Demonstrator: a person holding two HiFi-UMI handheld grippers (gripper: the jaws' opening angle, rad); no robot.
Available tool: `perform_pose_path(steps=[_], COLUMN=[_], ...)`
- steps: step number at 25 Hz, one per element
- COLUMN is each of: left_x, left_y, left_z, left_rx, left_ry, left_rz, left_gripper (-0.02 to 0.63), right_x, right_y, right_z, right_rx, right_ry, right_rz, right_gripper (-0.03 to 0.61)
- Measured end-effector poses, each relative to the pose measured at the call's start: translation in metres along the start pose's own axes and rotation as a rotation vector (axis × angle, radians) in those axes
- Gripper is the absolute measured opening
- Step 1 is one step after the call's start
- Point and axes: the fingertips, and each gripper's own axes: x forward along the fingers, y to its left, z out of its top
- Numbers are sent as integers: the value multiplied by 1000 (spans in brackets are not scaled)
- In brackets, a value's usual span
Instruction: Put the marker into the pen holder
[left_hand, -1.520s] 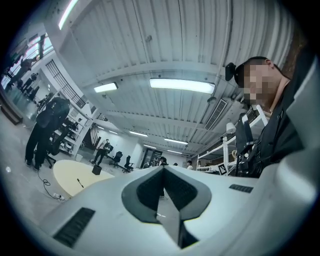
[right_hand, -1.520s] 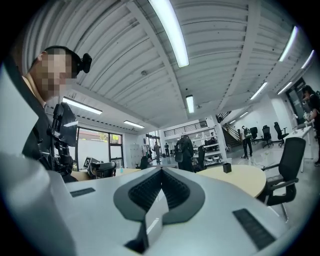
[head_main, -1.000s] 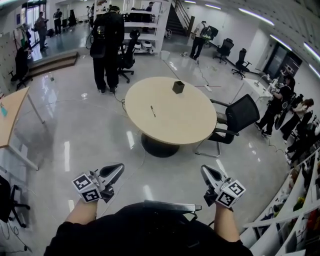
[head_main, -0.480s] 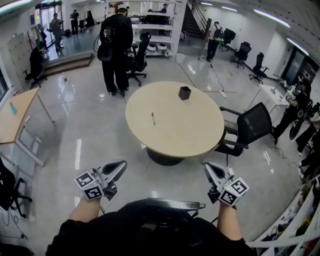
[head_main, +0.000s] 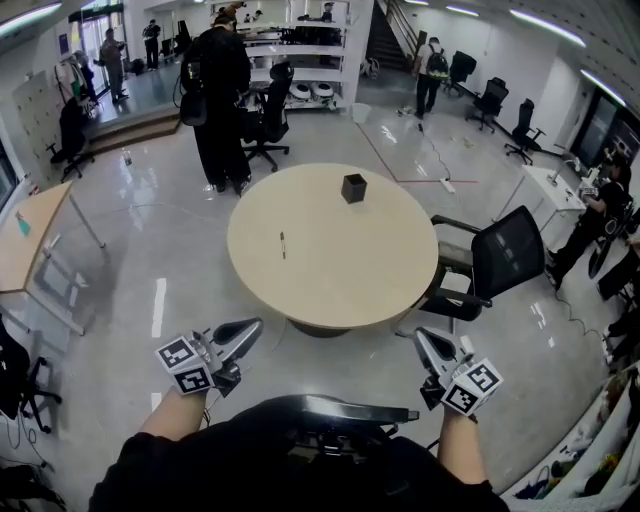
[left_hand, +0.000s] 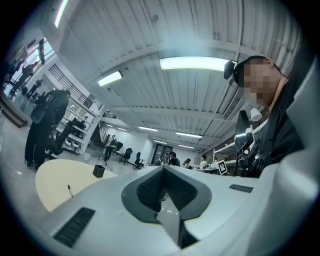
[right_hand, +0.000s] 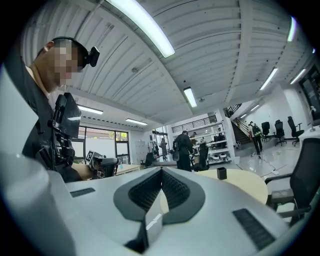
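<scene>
A thin dark marker (head_main: 282, 245) lies on the round beige table (head_main: 340, 280), left of its middle. The black square pen holder (head_main: 353, 188) stands near the table's far edge. Both grippers are held low, close to my body and well short of the table. My left gripper (head_main: 250, 329) is shut with nothing in it, and so is my right gripper (head_main: 421, 338). The left gripper view shows the marker (left_hand: 69, 189) and pen holder (left_hand: 99, 171) small and far off. In the right gripper view the pen holder (right_hand: 221, 173) stands far beyond the shut jaws.
A black office chair (head_main: 495, 260) stands at the table's right side. A person in black (head_main: 215, 95) stands beyond the table by another chair (head_main: 270, 110). A wooden desk (head_main: 25, 240) is at the left. Shiny floor lies between me and the table.
The table has grown slightly nearer and shifted left in the head view. Both grippers stay shut in much the same place low in front of me.
</scene>
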Motion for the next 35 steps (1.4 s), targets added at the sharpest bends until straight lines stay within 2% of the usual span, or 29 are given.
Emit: perform_pose_path(steps=[8,15,21,28,35], left_x=[44,65,75,92,134], left_y=[59,162,247,312,331], left_z=[1,37,55,47,35], left_rx=[-19,-4,27,17,59], left_ry=[9,7,24,77,147], left_rz=[-71,-159,-201,-175,-94], left_gripper=[-3,-3,-3,-3,-3], right_x=[31,113,188,243,250], right_y=[-41,-58,-79,-108,-167], right_z=[4,32,34,21,20], right_rx=[-11,-62,-67,-32,13], right_ry=[14,-4,1,33,40], right_rz=[-72,-155,-209,-209,-167], right_gripper=[3,3,3,3,3])
